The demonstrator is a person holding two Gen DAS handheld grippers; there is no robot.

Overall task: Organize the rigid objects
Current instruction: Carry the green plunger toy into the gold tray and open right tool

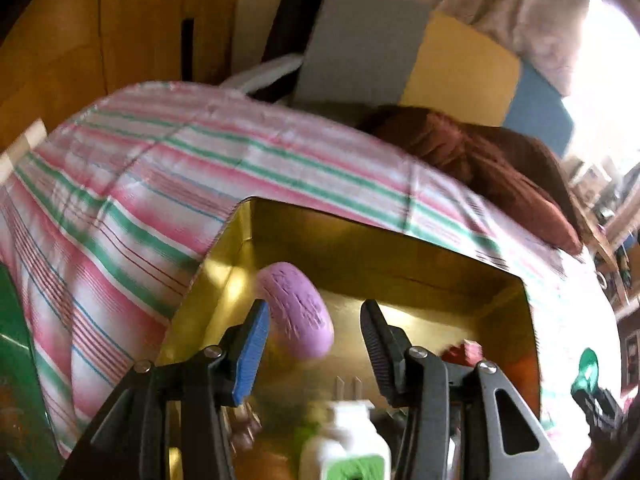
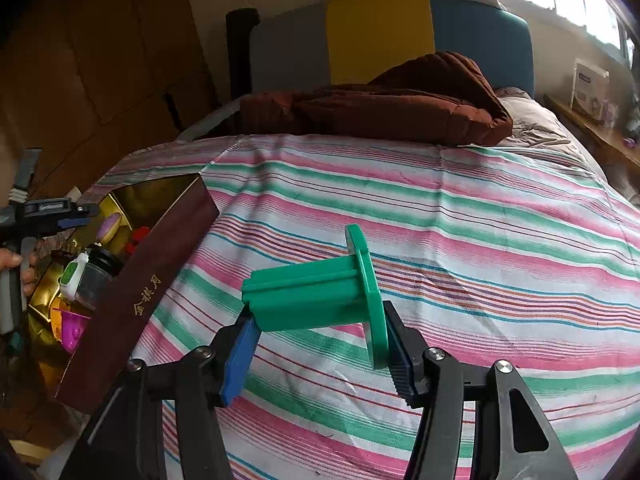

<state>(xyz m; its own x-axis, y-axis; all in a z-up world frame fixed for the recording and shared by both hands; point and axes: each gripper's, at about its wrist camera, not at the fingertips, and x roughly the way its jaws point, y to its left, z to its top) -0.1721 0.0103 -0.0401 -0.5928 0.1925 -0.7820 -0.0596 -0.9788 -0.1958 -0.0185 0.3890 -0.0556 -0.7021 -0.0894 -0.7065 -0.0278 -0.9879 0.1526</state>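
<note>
Left tool (image 1: 314, 322) spread wide over the box (image 1: 400, 252); a purple oval piece (image 1: 296, 312) sits beside its blue pad, apparently loose above the gold floor — contact cannot be confirmed. Right tool (image 2: 318, 340) clamped on a green spool (image 2: 316, 296), held over the striped bed (image 2: 460, 216), well apart from the box. Risks: the grip spans core end and thin flange, so the spool may pivot or slip; the crowded box — bottle (image 1: 346, 444), jar (image 2: 96, 276) — may block its placement.
</note>
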